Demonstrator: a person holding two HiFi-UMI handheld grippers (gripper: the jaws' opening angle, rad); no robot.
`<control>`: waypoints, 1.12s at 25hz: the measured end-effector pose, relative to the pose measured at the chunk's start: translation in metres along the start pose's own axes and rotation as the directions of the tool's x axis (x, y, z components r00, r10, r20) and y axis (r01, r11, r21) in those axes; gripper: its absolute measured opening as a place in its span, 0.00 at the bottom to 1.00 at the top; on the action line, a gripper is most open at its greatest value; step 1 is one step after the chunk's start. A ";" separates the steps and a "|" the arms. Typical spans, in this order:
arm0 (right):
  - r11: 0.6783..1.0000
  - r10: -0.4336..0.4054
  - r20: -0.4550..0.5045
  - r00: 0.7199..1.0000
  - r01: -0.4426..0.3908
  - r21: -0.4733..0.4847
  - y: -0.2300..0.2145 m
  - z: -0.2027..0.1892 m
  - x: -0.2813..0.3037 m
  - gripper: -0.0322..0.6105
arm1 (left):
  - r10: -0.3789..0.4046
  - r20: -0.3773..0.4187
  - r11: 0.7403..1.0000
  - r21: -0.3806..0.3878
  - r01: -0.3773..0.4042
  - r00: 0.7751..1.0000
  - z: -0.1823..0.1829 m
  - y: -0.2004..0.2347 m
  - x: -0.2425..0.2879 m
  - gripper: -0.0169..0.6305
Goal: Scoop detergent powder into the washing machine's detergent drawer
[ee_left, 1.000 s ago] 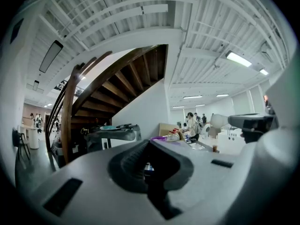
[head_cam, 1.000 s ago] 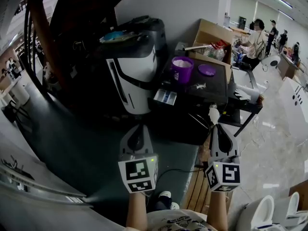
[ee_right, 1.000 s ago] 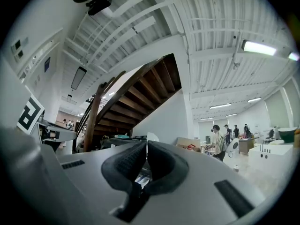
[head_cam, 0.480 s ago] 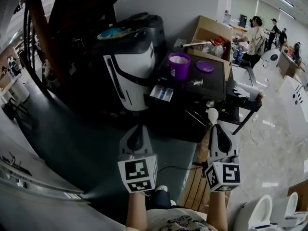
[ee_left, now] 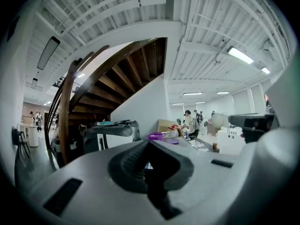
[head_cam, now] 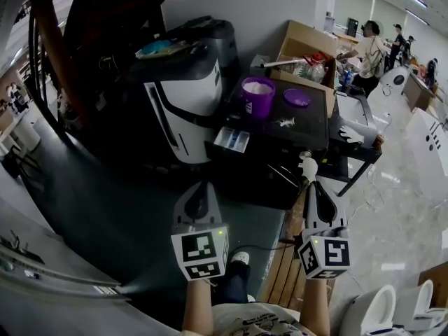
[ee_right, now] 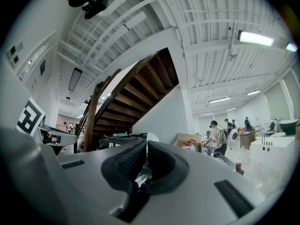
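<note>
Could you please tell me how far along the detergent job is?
Done: the purple tub stands open with its lid beside it, and the detergent drawer is pulled out. In hand: the right hand-held gripper is shut on a white scoop, short of the tub; the left hand-held gripper is shut, empty. Left: dipping into the powder and tipping it into the drawer.

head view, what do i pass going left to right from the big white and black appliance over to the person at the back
white and black appliance → detergent drawer → purple tub of powder → purple lid → person in the background
</note>
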State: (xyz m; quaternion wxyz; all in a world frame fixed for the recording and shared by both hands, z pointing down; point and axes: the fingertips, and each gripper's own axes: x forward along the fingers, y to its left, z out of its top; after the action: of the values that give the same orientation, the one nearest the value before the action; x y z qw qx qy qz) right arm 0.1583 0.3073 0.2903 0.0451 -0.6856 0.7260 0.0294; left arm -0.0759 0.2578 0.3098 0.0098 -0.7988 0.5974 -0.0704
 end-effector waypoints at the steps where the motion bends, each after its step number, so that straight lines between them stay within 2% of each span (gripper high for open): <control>1: 1.000 -0.003 0.000 1.000 0.003 0.000 -0.002 0.000 0.007 0.08 | -0.003 0.000 1.000 0.000 0.003 1.000 0.001 0.000 0.008 0.03; 19: 0.998 -0.069 0.006 0.998 0.069 -0.015 -0.022 0.002 0.178 0.08 | -0.090 0.029 0.996 0.032 0.089 0.996 0.038 0.038 0.188 0.03; 28: 0.997 -0.073 -0.029 0.997 0.073 -0.012 -0.015 -0.013 0.225 0.08 | -0.108 0.013 0.994 0.035 0.107 0.994 0.032 0.055 0.232 0.03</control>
State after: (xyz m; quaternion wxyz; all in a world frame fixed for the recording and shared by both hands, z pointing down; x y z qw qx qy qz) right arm 0.1599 0.0813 0.2800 0.0316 -0.7122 0.7009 0.0219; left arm -0.0606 0.0180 0.2957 0.0242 -0.8300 0.5522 -0.0749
